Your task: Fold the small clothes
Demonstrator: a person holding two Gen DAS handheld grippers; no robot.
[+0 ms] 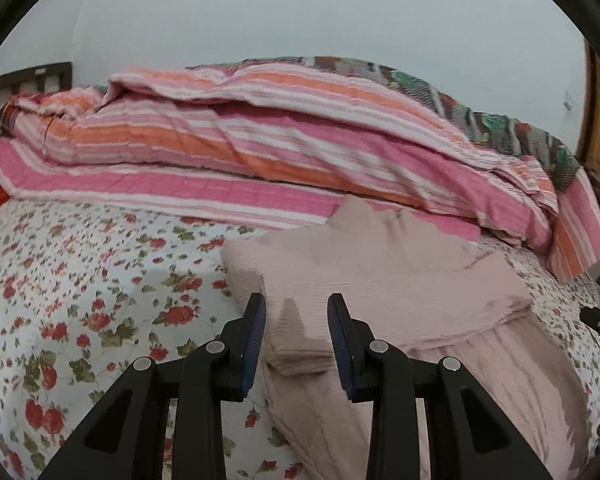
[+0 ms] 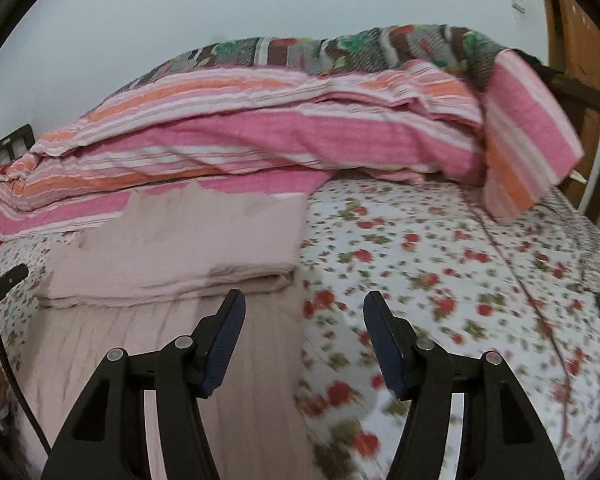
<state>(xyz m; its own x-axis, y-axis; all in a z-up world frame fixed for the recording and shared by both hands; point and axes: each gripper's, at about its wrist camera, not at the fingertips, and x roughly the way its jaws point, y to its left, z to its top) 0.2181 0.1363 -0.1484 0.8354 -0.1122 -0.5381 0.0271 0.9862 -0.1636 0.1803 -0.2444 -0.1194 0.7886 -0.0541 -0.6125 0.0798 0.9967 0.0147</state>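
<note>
The dusty-pink garment (image 1: 400,280) is lying half-folded on the floral bedsheet (image 1: 80,280). The left gripper (image 1: 296,340) and right gripper (image 2: 304,340) are hovering, jaws spread and pinching nothing; careless regrasping is risking dragging the fold open.

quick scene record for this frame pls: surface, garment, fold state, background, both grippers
surface: bed with floral sheet
garment: dusty-pink garment, flat on the sheet
fold state: far part doubled over, fold edge facing the cameras; near part single layer
background: striped pink-orange quilt piled behind the garment
left gripper: open, empty, above the garment
right gripper: open, empty, over the garment's right edge
</note>
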